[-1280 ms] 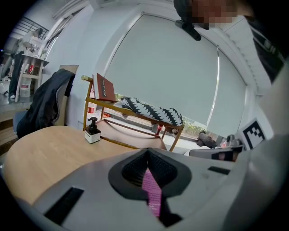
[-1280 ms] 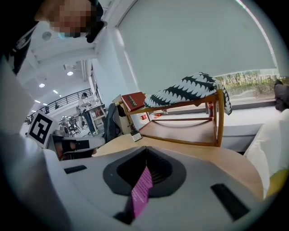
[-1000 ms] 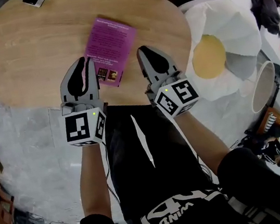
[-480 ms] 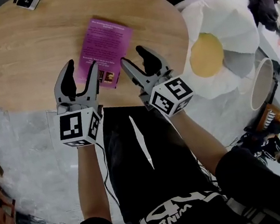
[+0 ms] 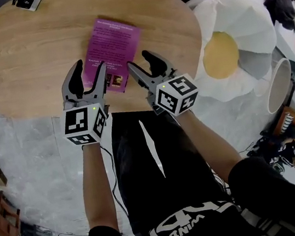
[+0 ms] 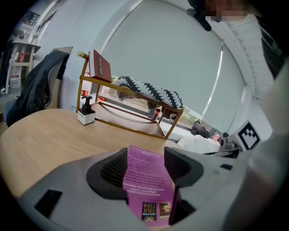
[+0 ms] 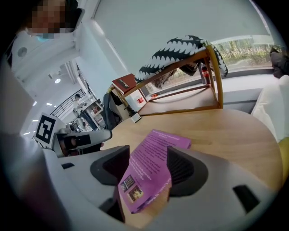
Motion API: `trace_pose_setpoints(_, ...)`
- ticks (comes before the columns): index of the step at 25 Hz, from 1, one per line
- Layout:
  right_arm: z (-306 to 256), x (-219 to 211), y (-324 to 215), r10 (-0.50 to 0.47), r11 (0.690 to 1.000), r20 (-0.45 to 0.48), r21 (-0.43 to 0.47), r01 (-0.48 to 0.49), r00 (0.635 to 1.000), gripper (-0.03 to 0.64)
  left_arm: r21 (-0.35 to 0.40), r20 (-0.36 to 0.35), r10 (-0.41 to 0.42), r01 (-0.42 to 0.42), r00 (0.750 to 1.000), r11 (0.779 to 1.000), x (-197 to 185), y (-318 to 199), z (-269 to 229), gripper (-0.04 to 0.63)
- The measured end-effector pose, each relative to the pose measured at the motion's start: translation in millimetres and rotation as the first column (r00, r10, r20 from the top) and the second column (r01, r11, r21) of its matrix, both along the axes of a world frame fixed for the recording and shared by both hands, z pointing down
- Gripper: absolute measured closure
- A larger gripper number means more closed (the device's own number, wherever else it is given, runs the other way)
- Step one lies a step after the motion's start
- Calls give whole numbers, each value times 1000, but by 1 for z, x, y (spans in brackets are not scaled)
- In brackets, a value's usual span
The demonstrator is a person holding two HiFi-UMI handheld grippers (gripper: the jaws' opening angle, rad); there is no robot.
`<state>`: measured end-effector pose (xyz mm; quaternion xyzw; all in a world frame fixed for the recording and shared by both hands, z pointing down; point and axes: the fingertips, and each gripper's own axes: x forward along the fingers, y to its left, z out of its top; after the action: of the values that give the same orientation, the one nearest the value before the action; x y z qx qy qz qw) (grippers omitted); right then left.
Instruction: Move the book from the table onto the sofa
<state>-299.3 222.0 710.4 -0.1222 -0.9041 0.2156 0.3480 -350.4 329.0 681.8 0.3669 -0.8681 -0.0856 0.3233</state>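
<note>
My jaws have just swung open and stand wide on both the left gripper point(image 5: 90, 68) and the right gripper point(image 5: 138, 60). The purple book point(image 5: 114, 45) shows in each gap, and neither pair presses it. It lies flat on the wooden table point(image 5: 26, 56), near the front edge

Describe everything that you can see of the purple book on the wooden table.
The book is thin, with a magenta cover carrying pale print and two small cover pictures at its near end. It lies flat and closed on the wooden table, near its front edge, slightly askew. The left tongs and right tongs, whose jaws have just been opening, stand open at its near end; neither grips it, though it shows in each gap.
</note>
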Motion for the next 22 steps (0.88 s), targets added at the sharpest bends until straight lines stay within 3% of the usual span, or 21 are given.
trace_pose_setpoints(13,67,9,2,71,997,-162,-14,-75,984,379,-104,-128,76,-90,989,991,-5,-3,81,353)
trace_pose_setpoints(22,96,15,8,85,995,-236,-24,-93,968,378,-114,-226,142,-171,964,979,0,-2,115,353)
